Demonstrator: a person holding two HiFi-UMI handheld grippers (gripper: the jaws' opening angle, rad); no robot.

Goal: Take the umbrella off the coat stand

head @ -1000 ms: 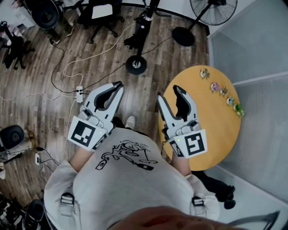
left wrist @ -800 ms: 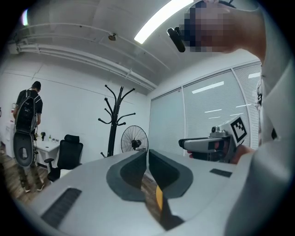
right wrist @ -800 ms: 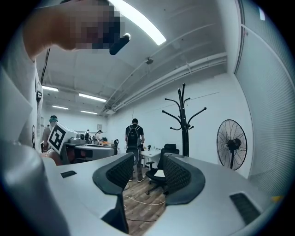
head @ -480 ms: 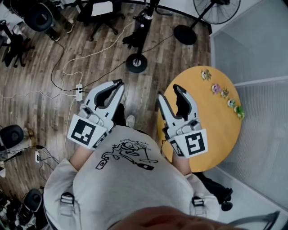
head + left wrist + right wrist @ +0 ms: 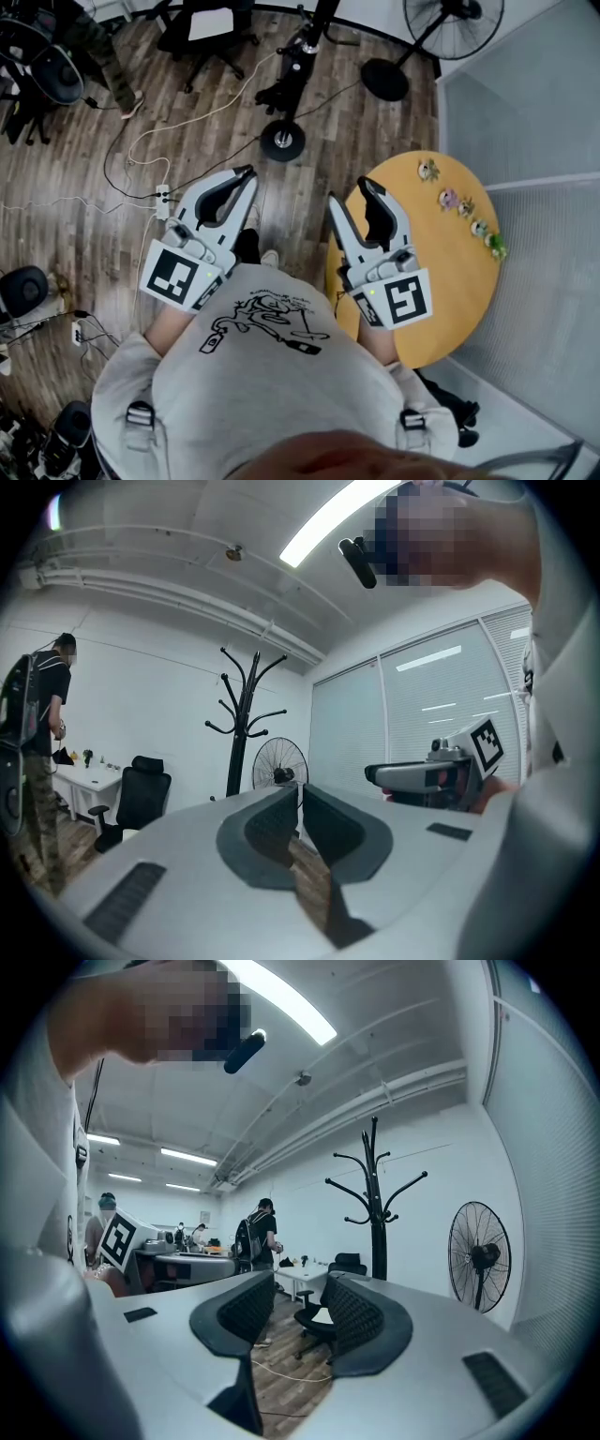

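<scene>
Two grippers are pointing level. The left gripper is holding its jaws almost together, empty, with the black coat stand standing well ahead, slightly left. The right gripper is closing on nothing, the stand ahead, slightly right.

The person wears a pale grey top with a black line drawing printed on the chest. It has loose sleeves, and grey shoulder straps with black buckles lie over it. A dark trouser leg and a white shoe toe show below. The left gripper and right gripper have light grey shells with black ribbed pads. Each carries a white cube printed with black square markers. The right gripper's jaws are closing with nothing between them.
</scene>
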